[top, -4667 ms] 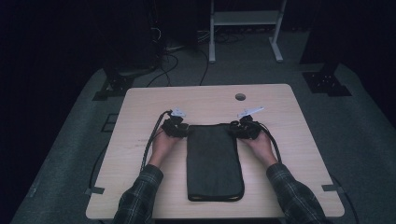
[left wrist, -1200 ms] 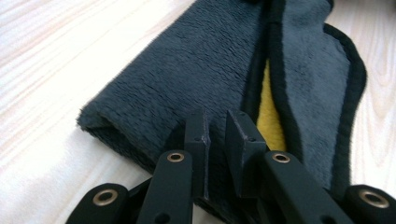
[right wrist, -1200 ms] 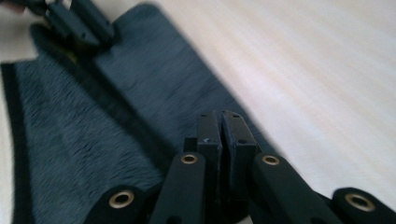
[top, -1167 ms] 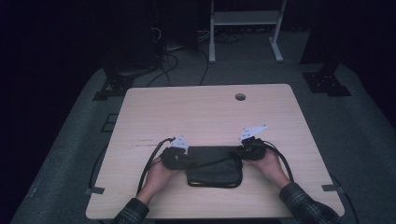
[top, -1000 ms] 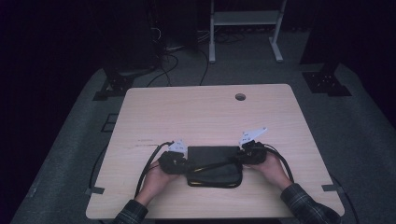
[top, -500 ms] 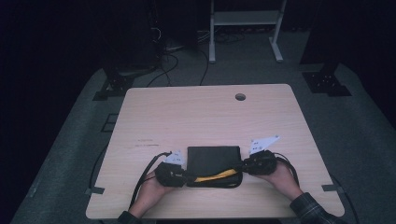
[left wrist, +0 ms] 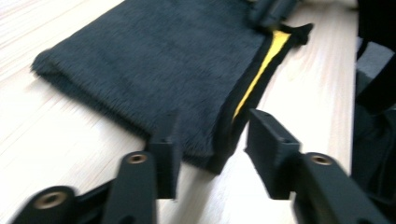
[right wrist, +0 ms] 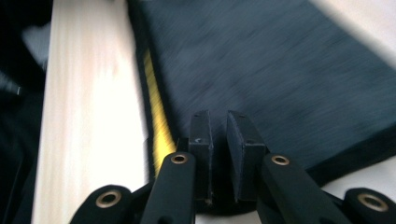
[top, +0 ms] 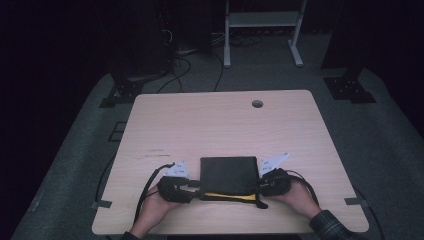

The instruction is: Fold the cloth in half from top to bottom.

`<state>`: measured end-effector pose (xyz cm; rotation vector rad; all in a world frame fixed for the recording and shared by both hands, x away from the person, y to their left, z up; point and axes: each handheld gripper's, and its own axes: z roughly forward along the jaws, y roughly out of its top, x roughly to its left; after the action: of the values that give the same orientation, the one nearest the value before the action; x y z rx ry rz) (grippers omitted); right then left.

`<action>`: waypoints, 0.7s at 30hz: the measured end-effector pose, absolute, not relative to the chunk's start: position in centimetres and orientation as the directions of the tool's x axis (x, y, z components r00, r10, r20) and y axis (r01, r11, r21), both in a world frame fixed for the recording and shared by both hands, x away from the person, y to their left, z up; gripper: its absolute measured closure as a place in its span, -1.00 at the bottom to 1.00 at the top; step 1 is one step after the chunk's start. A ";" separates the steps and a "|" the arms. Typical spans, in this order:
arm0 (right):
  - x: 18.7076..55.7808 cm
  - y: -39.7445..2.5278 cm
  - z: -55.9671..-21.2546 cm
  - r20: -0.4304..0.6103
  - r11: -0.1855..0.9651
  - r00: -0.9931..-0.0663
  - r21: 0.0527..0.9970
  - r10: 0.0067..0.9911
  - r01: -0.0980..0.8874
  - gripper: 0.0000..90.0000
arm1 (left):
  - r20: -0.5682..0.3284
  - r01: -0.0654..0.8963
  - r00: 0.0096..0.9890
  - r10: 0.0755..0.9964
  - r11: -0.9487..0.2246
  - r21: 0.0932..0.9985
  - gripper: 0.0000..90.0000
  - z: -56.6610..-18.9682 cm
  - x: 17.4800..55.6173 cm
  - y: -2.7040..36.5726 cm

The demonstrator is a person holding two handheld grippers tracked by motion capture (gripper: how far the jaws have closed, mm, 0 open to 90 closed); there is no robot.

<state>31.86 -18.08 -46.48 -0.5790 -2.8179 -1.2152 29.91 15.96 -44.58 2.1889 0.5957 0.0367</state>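
Left gripper view: folded dark towel (left wrist: 154, 70).

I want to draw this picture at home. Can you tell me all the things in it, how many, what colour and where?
Towel: one, dark grey with a yellow strip along its near edge, folded, near edge of the table.
Table: one, light wood, with a small round hole near its far edge.
Stand: one, white, on the floor behind the table.
Cables: several, dark, on the floor at the back.
Left gripper: one, black, open around the towel's near corner.
Right gripper: one, black, jaws nearly closed on the towel's other near corner.
Hands: two, at the table's near edge.
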 end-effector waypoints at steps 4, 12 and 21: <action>31.0 -18.3 -46.3 0.135 0.632 -0.938 0.707 0.319 0.317 0.63 | -0.155 0.420 0.864 0.478 -0.518 0.745 -0.21 -44.8 29.8 16.7; 31.1 -21.9 -45.4 0.117 0.547 -0.880 0.744 0.460 0.385 -0.10 | -0.104 0.450 0.807 0.581 -0.491 0.746 -0.72 -45.3 29.5 19.3; 31.5 -25.9 -45.7 0.084 0.464 -0.751 0.740 0.655 0.487 -0.68 | -0.043 0.466 0.753 0.657 -0.486 0.740 -0.99 -46.0 29.0 22.0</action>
<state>31.46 -25.91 -45.73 -1.1343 -2.8636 -1.3291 29.00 22.01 -46.02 2.1721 0.8384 0.3152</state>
